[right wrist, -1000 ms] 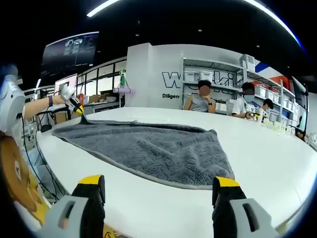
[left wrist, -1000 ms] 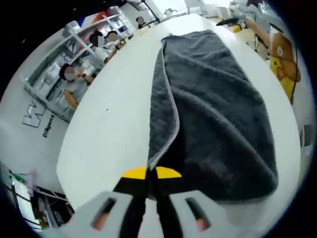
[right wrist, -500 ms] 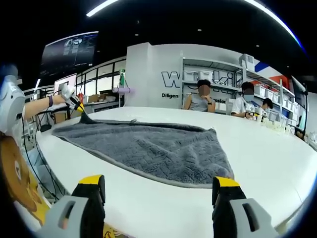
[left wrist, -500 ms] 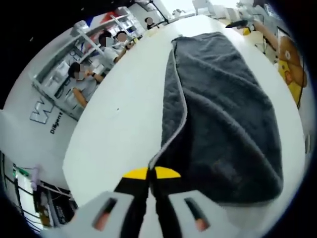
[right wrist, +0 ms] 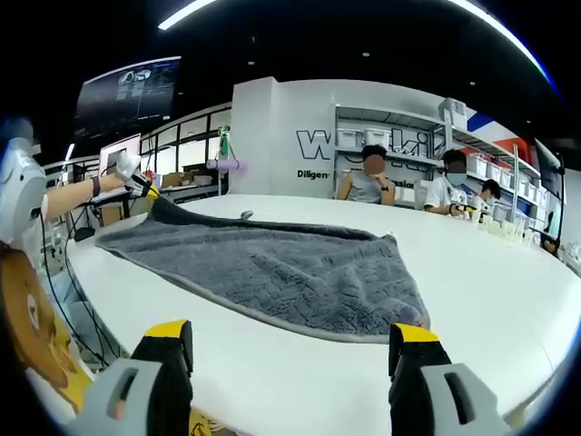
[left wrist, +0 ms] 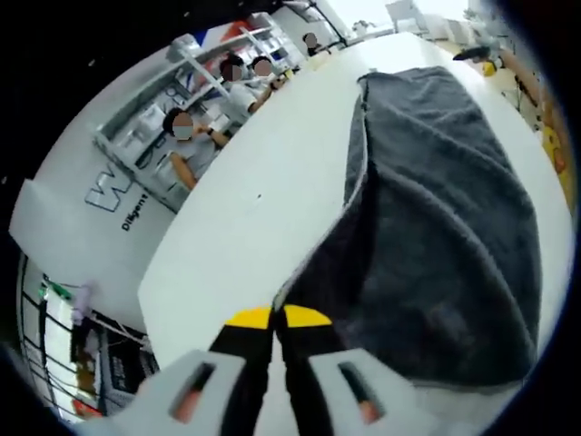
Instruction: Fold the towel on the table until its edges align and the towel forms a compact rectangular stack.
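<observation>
Left hand-held gripper pinches the towel corner; right hand-held gripper hangs spread, empty — soft, limp cloth, best held at corners.

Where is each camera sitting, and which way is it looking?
Left gripper view: rides on the left gripper, looking down its shut jaws along the dark grey fluffy towel whose corner they pinch, across the white table.
Right gripper view: rides on the right gripper, jaws open, low at the table edge, facing the towel; the person's arm holds the left gripper far off.
Both share towel, table and the shelves.
</observation>
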`<state>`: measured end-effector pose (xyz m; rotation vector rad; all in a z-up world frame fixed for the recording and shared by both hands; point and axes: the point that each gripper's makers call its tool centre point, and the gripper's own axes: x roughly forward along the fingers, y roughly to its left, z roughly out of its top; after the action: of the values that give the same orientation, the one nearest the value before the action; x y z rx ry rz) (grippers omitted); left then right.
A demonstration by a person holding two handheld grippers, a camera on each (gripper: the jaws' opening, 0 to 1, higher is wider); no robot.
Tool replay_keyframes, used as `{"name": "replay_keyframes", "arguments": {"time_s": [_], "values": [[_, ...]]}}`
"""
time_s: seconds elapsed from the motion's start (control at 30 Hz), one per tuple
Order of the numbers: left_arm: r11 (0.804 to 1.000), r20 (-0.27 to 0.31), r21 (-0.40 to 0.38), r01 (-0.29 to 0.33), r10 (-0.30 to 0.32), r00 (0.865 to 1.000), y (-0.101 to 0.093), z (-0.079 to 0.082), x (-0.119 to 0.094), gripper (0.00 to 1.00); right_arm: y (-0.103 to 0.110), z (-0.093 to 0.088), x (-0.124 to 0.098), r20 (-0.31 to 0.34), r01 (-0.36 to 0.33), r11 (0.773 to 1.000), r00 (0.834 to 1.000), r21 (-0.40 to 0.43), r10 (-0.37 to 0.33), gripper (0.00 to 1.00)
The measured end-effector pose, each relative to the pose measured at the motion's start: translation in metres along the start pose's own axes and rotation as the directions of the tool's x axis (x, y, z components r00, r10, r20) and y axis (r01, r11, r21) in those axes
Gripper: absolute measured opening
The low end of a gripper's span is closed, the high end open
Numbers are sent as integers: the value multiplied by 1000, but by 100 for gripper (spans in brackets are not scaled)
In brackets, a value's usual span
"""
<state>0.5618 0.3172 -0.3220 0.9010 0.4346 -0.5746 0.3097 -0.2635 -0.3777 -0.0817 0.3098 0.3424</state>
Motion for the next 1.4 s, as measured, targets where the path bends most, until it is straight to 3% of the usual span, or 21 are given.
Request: {"name": "replay_keyframes", "arguments": {"time_s": [0.17,0.63,1.1,1.4], "values": [[997,-8,-34,-67,67,998,12,-4,3,4,-1,-1,-1,-1,4,1000,1000,3,-4,93],[988,-54,-89,-127,122,991,19,-18,21,4,-1,-1,-4,-4,9,1000,1000,-1,-9,93],[976,-112,-136,-170,156,981,22,-36,42,5,-2,-1,-5,-5,10,1000,1000,0,-10,93],[978,-162,-137,-158,136,977,17,-49,59,5,0,2,-7,-3,7,1000,1000,-11,-7,93]]}}
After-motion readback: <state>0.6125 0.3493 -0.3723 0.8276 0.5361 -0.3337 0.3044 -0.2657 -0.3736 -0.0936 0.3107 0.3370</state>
